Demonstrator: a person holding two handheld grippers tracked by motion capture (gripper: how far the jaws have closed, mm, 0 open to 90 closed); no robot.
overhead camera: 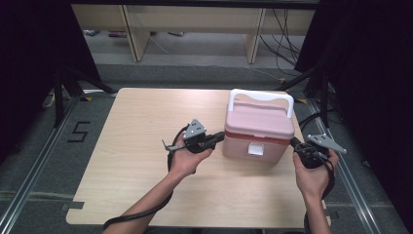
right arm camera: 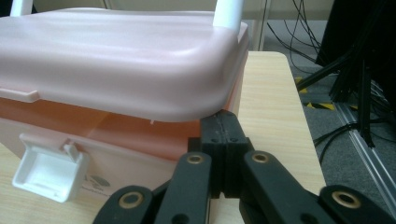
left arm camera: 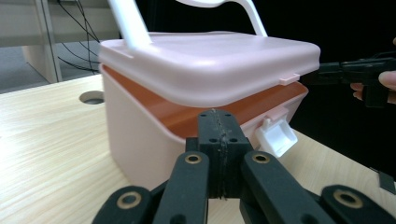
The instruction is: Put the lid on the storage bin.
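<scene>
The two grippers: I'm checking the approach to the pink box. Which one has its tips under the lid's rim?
The right gripper: its shut jaws sit just beneath the lid's overhang at the pink box's right corner. The left gripper, also shut, points at the box's side below the lid.

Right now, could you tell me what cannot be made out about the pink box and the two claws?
- Contents of the pink box: hidden by its lid, every view.
- Left claw tip contact with the box: hidden, its own jaws cover it.
- Right claw tip under the lid rim: touching or not, unclear.

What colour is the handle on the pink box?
White. The handle stands upright over the pink box; it shows best in the high view.
</scene>
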